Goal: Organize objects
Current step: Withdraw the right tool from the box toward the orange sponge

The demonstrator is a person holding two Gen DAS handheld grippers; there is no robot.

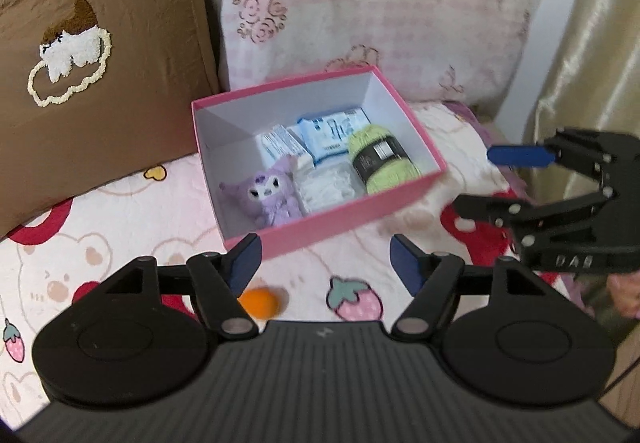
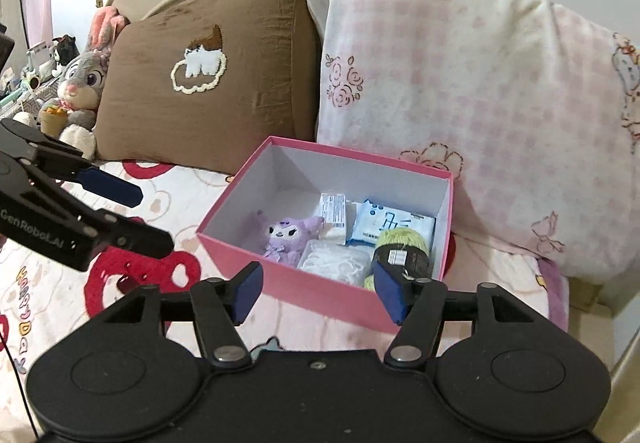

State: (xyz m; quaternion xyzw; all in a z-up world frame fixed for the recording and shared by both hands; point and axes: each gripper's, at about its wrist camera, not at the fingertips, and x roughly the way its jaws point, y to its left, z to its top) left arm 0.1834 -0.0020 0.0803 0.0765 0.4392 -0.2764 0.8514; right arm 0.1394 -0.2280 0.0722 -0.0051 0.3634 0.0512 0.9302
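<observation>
Bed (image 1: 120,243) holds pink box (image 1: 344,221) w/ plush (image 1: 272,193), yarn (image 1: 380,159), packs inside; orange ball (image 1: 260,303) left out, so both grippers, left (image 1: 326,263) & right (image 2: 318,291), gape empty, prob. ready to grab

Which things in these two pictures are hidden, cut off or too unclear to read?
- Orange ball, left wrist view: partly hidden behind the left gripper.
- Yarn, right wrist view: lower part covered by one of the right gripper's fingers.
- Tissue pack print: blurred, unreadable.
- Items beside the bunny plush: too small, cut by the left edge.
</observation>
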